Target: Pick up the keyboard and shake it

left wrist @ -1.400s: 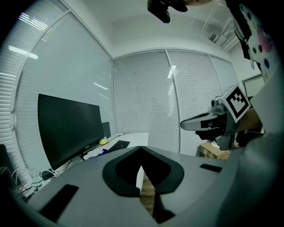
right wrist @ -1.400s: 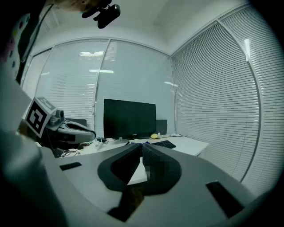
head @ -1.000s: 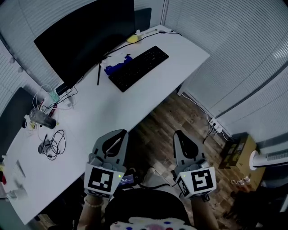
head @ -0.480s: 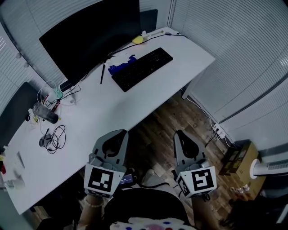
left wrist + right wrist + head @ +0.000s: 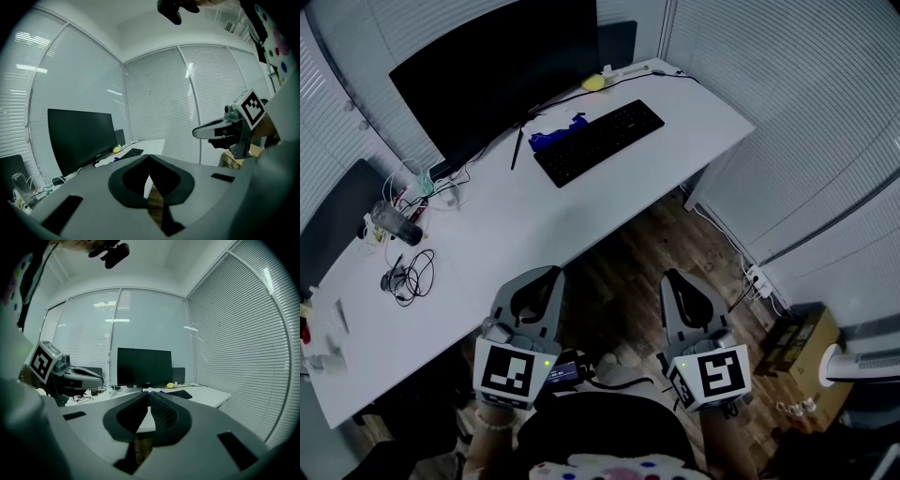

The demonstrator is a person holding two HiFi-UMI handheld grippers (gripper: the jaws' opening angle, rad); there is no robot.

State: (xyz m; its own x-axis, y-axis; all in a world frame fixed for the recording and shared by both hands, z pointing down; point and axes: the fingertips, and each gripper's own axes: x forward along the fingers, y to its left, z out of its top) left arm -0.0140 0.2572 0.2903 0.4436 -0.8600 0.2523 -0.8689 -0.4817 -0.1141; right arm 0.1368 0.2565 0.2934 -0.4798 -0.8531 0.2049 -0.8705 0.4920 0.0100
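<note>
A black keyboard point(image 5: 600, 142) lies flat on the white desk point(image 5: 516, 234), far end, in front of the monitor; it also shows small in the left gripper view as the keyboard point(image 5: 132, 153) and in the right gripper view as the keyboard point(image 5: 178, 394). My left gripper point(image 5: 551, 273) hangs shut and empty just off the desk's near edge. My right gripper point(image 5: 672, 278) is shut and empty too, over the wooden floor. Both are well short of the keyboard.
A large black monitor point(image 5: 487, 80) stands behind the keyboard, a blue object point(image 5: 546, 140) and a yellow object point(image 5: 593, 82) beside it. Cables point(image 5: 411, 278) and a glass jar point(image 5: 394, 223) sit at the desk's left. A cardboard box point(image 5: 797, 339) stands on the floor right.
The head view has shifted a little, so the desk and keyboard sit slightly further right and lower in the picture. Both grippers stay where they were, shut.
</note>
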